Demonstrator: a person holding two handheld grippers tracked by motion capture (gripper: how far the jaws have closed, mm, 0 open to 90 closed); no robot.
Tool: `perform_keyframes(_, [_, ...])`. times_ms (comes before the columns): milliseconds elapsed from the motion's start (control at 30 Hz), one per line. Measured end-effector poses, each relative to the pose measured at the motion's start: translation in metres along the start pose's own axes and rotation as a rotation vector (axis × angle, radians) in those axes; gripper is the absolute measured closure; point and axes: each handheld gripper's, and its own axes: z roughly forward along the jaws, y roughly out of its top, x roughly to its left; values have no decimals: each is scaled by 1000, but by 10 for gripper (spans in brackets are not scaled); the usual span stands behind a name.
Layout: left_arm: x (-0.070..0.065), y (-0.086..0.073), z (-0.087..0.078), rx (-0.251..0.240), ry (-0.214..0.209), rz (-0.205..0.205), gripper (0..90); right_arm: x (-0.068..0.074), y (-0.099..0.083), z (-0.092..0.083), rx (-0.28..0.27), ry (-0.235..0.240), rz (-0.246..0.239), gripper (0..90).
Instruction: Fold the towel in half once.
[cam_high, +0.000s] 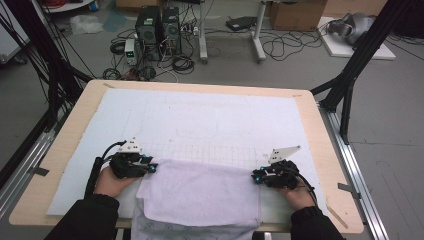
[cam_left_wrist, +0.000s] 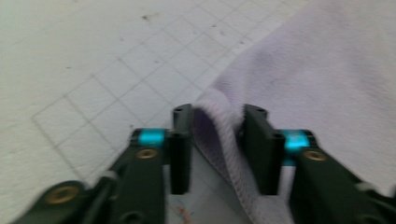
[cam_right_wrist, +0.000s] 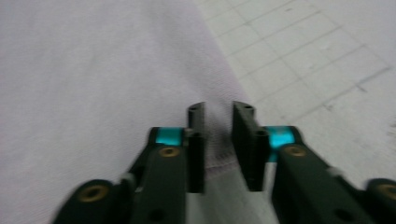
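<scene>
Pale lilac terry-cloth towel (cam_high: 200, 192) lay folded on the white gridded mat (cam_high: 210, 120) over the light wooden worktop (cam_high: 320, 150), its near part hanging off the front edge toward the person.

Left gripper (cam_high: 150, 167) sat at the towel's far-left corner. In the left gripper view (cam_left_wrist: 217, 140) the hemmed corner curled up btwn the jaws, resting against the inner face of one; a gap showed on the other side, so the jaws were narrowed around the hem but I couldn't tell whether they were fully pinching it.

Right gripper (cam_high: 256, 175) sat at the far-right corner. In the right gripper view (cam_right_wrist: 218, 140) the jaws stood nearly together w/ just a thin slit, towel edge running under and btwn them; grip looked taken on that corner.

Both grippers lay low and level, pointing inward at opposite corners of the same far edge. Probably so the cloth could be lifted evenly by two corners and carried over for a fold w/o bunching. Hands (cam_high: 112, 182) stayed outside the towel, keeping the fabric flat btwn the two sets of jaws.
</scene>
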Motion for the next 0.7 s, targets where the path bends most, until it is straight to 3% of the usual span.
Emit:
perform_keyframes(100, [1, 1, -1, -1, -12, 0, 843, -4, 3, 0, 11, 10, 1, 872])
perform_keyframes(233, [2, 3, 0, -18, 32, -3, 863, -8, 12, 1, 28, -44, -31, 877])
perform_keyframes(400, [13, 12, -1, -85, 90, -42, 869, -27, 28, 0, 19, -80, -24, 881])
perform_keyframes(500, [14, 22, -1, -94, 73, -18, 868, -37, 33, 0, 11, -42, 2, 880])
perform_keyframes(533, [13, 23, -1, -92, 68, -10, 867, -38, 32, 0, 5, -17, 13, 875])
perform_keyframes(567, [13, 22, -1, -81, 46, -17, 862, -38, 30, 1, 4, 40, 26, 864])
perform_keyframes(600, [13, 20, -1, -66, 35, -13, 853, -37, 29, 2, 20, 72, 21, 848])
perform_keyframes(633, [14, 18, -2, -58, 29, -11, 812, -34, 27, 1, 39, 49, 9, 801])
perform_keyframes(700, [19, 15, -1, -33, 8, -60, 571, -33, 24, -2, 16, 31, 47, 634])
